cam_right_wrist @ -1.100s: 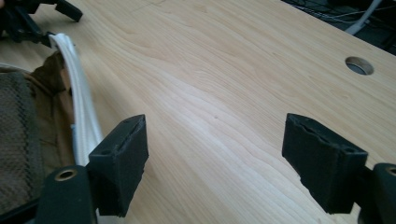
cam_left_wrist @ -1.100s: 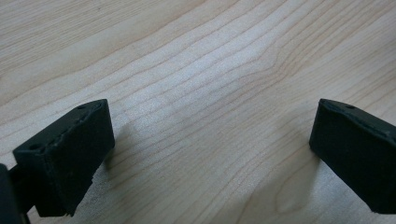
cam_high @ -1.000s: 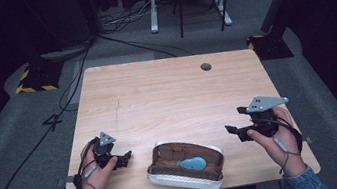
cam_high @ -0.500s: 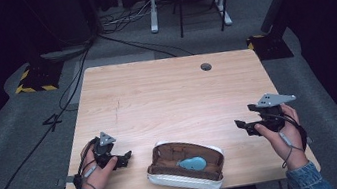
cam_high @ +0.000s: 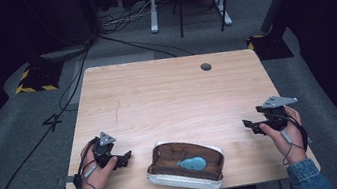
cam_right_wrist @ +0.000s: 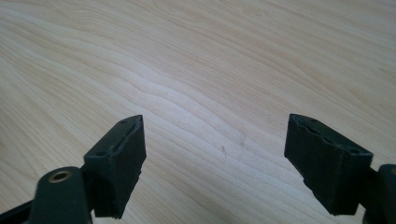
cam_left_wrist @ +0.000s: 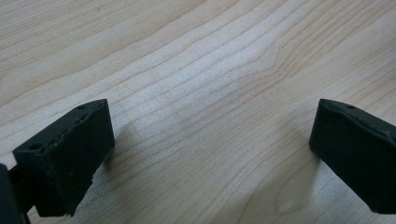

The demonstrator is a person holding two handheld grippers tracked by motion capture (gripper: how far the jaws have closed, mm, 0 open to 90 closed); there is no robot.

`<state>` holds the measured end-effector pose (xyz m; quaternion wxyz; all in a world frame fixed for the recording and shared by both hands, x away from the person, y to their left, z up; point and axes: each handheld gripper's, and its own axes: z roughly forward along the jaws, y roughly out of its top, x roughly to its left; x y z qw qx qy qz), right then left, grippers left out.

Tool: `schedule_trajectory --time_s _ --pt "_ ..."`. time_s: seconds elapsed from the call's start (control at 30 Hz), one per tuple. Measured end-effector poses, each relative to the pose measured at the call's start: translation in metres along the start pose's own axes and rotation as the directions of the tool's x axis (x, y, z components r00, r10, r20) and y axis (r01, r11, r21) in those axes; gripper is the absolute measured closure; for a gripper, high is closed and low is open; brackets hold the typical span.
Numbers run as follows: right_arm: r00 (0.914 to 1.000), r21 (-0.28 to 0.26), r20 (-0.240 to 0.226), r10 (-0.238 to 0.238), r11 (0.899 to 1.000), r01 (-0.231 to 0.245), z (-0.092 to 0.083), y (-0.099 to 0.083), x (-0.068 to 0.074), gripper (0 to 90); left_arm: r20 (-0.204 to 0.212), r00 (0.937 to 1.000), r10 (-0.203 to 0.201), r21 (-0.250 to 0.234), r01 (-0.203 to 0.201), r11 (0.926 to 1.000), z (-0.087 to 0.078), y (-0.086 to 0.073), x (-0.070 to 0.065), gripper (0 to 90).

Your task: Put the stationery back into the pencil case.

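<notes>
**Right hand backing off, that's about it**

So the only real change here is on the right side. The right gripper [cam_high: 252, 127] has slid outward toward the table's right edge, so the gap between its fingertips and the open case [cam_high: 186, 165] is wider than it was a second ago. Its grey plate has also drifted a touch toward the person. Its jaws stand wide apart with bare wood between them.
</notes>
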<state>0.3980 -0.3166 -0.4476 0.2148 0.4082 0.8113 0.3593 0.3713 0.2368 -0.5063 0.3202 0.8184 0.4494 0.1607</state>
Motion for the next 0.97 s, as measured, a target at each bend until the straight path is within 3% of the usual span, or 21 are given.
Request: schedule_trajectory --time_s 0.2,0.7,0.8,0.97 --pt "0.9997 0.024 0.016 0.021 0.999 -0.021 0.010 -0.013 -0.010 20.3 0.000 1.0000 0.003 0.002 -0.003 1.0000 0.000 0.000 0.000 0.2" --pt "0.9987 0.091 0.030 0.040 0.995 -0.043 0.034 -0.034 -0.014 17.8 0.000 1.0000 0.000 0.000 0.000 1.0000 0.000 0.000 0.000 0.2" --pt "0.9953 0.074 0.032 0.091 0.993 -0.094 0.036 -0.040 -0.017 15.7 0.000 1.0000 0.003 0.002 -0.003 1.0000 0.000 0.000 0.000 0.2" --pt "0.9936 0.046 0.043 0.104 0.993 -0.106 0.038 -0.043 -0.017 13.0 -0.001 1.0000 0.004 0.002 -0.004 1.0000 0.000 0.000 0.000 0.1"
